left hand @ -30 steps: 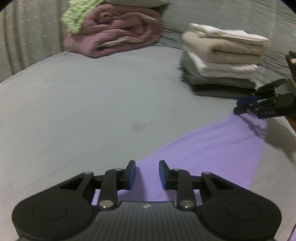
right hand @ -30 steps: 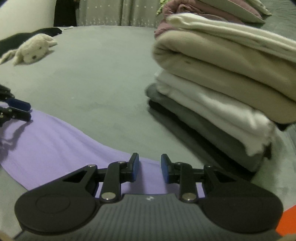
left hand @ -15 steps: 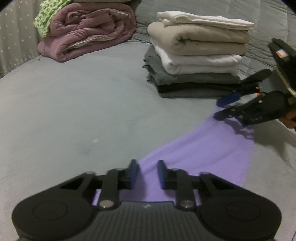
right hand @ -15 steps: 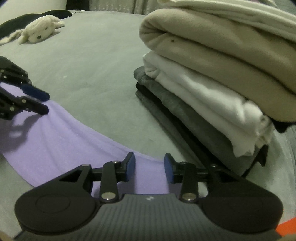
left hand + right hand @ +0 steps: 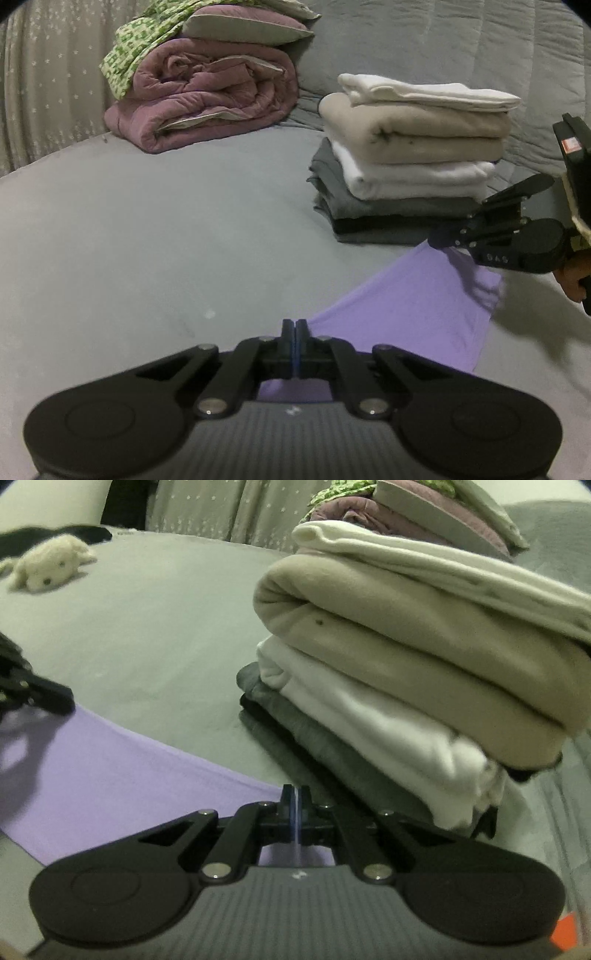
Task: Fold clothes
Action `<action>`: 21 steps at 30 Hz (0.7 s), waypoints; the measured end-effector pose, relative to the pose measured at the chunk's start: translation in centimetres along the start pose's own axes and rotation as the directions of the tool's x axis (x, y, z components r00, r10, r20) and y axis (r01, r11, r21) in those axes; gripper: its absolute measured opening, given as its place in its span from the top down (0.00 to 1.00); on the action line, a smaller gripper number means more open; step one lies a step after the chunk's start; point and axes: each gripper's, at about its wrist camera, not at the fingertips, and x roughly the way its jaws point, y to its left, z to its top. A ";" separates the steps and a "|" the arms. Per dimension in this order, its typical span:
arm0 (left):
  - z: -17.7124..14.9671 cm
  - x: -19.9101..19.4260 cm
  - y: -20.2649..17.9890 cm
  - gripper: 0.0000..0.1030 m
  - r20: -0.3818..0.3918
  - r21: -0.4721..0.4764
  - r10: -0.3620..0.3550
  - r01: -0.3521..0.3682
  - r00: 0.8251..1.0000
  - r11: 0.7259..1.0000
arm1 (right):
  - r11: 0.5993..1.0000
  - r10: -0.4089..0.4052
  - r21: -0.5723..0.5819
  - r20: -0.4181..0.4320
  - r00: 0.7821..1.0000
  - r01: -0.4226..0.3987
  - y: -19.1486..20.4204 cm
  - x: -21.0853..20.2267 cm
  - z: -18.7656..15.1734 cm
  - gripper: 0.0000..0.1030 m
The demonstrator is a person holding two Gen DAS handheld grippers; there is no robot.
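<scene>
two hand-held grippers pinch opposite ends of a lilac garment [image 5: 413, 306] spread flat on a grey bed [image 5: 147, 229]: the left gripper [image 5: 294, 326] and right gripper [image 5: 295, 794] both have jaws clamped onto its edge, beside a stack of folded clothes [image 5: 413, 162].

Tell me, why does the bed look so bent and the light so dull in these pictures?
Left wrist view: the fisheye lens bows the grey bed; dim light, the right gripper shadowing the purple garment. Right wrist view: the folded stack bulges close and soft, the plush toy blurred at the edge.
</scene>
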 end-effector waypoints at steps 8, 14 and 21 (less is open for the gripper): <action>-0.9 1.1 0.3 0.90 0.000 -0.025 0.024 -0.024 1.000 0.999 | 0.999 -0.038 0.037 -0.009 0.999 0.038 0.7 2.3 -0.2 0.91; -1.4 -1.5 1.3 0.62 0.010 -0.089 0.059 -0.058 0.998 0.994 | 0.995 -0.019 0.102 -0.005 1.000 0.019 0.5 0.7 0.6 0.74; -3.3 -5.9 3.3 0.61 -0.013 -0.131 0.118 -0.119 0.993 0.984 | 0.988 0.081 0.127 0.019 0.997 -0.083 3.0 -1.6 1.9 0.70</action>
